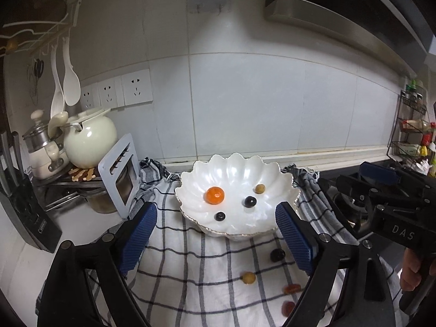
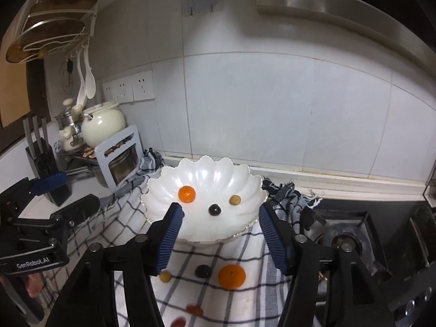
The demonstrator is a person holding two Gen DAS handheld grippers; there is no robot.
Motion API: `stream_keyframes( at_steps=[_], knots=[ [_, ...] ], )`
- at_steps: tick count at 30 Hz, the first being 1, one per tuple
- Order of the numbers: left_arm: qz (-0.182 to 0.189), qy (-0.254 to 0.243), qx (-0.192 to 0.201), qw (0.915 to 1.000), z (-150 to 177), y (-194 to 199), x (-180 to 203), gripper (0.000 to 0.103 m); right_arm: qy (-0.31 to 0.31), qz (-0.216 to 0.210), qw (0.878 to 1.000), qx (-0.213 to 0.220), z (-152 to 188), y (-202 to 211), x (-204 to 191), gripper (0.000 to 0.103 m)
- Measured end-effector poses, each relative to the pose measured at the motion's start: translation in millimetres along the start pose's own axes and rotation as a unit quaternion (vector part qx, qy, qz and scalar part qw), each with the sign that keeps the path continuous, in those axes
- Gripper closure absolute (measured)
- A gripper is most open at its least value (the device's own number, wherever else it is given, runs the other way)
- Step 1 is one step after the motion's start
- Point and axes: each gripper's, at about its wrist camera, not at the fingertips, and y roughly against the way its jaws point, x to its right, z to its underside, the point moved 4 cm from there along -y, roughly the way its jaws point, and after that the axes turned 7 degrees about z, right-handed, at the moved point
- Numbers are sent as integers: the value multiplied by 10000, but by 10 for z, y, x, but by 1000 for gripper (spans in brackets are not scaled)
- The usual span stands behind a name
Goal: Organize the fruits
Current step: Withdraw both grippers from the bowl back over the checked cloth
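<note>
Both claws, left claw (image 1: 215, 234) and right claw (image 2: 220, 234), hang spread and empty before the bowl (image 2: 169, 182); we judge the orange (image 2: 232, 276) nearest it comes next.

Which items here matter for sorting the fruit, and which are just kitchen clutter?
Job: scalloped white bowl; small orange in bowl; loose orange, dark fruit on checked cloth.
Clutter: cream teapot; knife block; wall sockets.
</note>
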Motion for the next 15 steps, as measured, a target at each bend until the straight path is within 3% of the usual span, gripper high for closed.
stream_keyframes(
  at_steps=[5,15],
  knots=[
    [0,-113,53,9999,80,161,98,13,3,228,9995,205,114,274,-10,42],
    [34,-89,24,10000,268,456,410,13,36,105,9998,177,374,638,125,42]
  ],
)
